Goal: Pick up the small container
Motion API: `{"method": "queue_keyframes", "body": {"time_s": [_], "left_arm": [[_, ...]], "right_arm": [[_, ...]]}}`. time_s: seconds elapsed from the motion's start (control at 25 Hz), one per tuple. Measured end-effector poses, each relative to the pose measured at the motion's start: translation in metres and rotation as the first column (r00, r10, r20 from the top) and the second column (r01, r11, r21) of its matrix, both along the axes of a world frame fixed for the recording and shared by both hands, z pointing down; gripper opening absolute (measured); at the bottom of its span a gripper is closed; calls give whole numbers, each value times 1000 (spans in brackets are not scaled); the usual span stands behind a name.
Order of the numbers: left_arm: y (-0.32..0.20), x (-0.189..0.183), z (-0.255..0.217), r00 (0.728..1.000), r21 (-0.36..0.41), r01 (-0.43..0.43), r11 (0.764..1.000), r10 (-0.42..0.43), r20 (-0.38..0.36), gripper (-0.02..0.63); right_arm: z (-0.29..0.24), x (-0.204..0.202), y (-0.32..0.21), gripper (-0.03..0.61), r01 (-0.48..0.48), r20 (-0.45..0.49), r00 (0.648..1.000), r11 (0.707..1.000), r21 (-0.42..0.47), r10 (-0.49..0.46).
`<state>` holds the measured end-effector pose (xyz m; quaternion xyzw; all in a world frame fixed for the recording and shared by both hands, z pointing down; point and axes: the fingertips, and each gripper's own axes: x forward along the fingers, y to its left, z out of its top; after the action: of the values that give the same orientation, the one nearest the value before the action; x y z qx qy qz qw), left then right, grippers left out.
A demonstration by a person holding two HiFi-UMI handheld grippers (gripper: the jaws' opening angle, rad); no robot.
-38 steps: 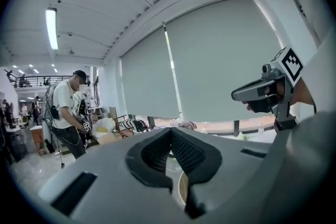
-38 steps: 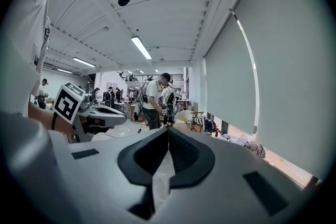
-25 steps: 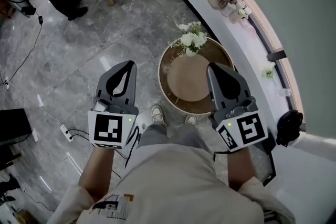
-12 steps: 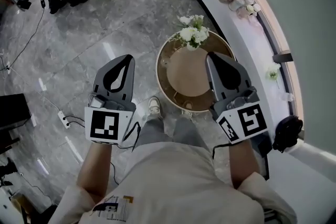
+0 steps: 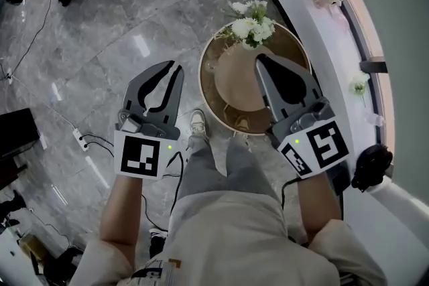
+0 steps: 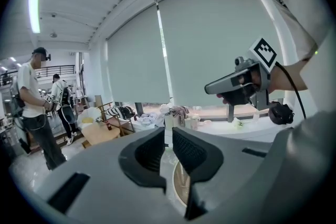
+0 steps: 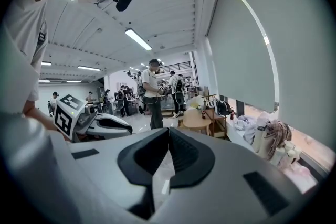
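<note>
Tongs held in both hands, seen from above. The left tongs (image 5: 173, 70) hang over bare marble floor (image 5: 100, 43), left of the round tabletop (image 5: 204, 87) and clear of its rim. Their jaws are opening, a narrow slit shows between the pads, and nothing stands in it. The right tongs (image 5: 263, 62) reach over the tabletop's right half with the tips above the tan centre disc. Their jaws are pressed together and empty.

Flowers (image 5: 251, 27) occupy the tabletop's far edge, just beyond the right tips. A small clear item (image 5: 215, 67), apparently the container, stands near the left rim, between the two tongs and apart from both; it is too small to make out its form.

A curved white sill (image 5: 315, 37) runs close along the tabletop's right side and leaves little room there. The floor to the left lies open up to a cable (image 5: 90, 140). The person's shoe (image 5: 198, 124) is just beside the near rim.
</note>
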<state>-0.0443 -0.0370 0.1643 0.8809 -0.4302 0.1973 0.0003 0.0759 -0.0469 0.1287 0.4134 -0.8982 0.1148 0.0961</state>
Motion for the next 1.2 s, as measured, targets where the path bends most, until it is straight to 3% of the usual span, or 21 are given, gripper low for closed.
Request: {"method": "queue_keyframes", "body": {"time_s": [0.12, 0.32, 0.48, 0.8, 1.2], "left_arm": [[-4, 4, 28, 1000, -18, -27, 999, 27, -4, 74], [-15, 5, 62, 997, 23, -32, 999, 31, 69, 106], [-20, 11, 96, 996, -21, -82, 996, 82, 28, 149], [-31, 14, 163, 990, -2, -134, 991, 134, -40, 258], [-30, 38, 277, 954, -10, -293, 956, 292, -62, 304]], "right_arm": [[20, -7, -9, 8, 19, 6, 1000, 1000, -24, -19], [51, -19, -26, 8, 30, 4, 1000, 998, -50, -30], [77, -30, -37, 8, 43, 7, 999, 997, -70, -43], [145, -45, -54, 8, 96, -6, 995, 992, -85, -97], [227, -58, -55, 8, 131, 13, 991, 984, -121, -131]]}}
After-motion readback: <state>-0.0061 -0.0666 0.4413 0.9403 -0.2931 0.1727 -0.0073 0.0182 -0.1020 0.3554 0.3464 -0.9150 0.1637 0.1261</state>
